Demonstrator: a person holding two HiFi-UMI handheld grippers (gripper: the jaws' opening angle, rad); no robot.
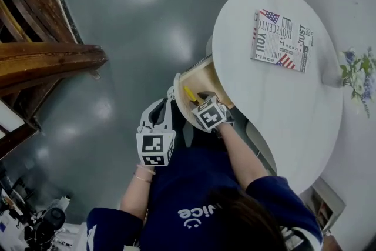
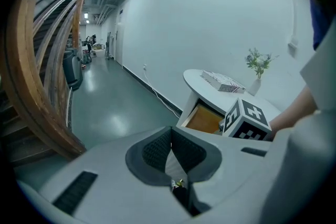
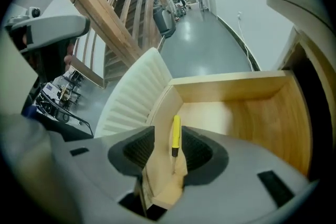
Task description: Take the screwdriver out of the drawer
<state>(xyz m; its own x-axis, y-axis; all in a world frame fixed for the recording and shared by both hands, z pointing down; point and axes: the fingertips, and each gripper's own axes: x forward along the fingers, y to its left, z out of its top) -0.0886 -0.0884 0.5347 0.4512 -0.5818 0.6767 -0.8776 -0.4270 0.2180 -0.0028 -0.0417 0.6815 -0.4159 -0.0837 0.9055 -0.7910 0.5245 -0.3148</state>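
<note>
The white round table (image 1: 276, 109) is the biggest thing in the head view. A wooden drawer (image 1: 202, 80) stands pulled out from under its edge at the 9 o'clock side.

On the tabletop, toward 1 o'clock from the drawer, lies a booklet (image 1: 282, 40) with a flag-style cover. The words "YOU", "JUST" and "Place" can be read on it, and the smaller print is too fine to make out. The person's dark top carries pale lettering that looks like "nice".

The left gripper (image 2: 171, 134) hangs at 7 o'clock of the drawer. Its pads are closed tip to tip, with nothing visible between them.

The right gripper (image 3: 169, 136) points down into the drawer with its jaws spread. The screwdriver (image 3: 176, 134) lies between them, untouched by either pad.

The screwdriver rests on the drawer floor close beside the ribbed white front. In the right gripper view its yellow handle points to 12 o'clock and its thin metal shaft (image 3: 174, 161) to 6 o'clock.

It looks small, light and rigid. The smooth plastic handle could roll or slip, and the shaft is too slender for a sure pinch. The best hold is probably across the middle of the handle, with the jaws closing squarely on it
</note>
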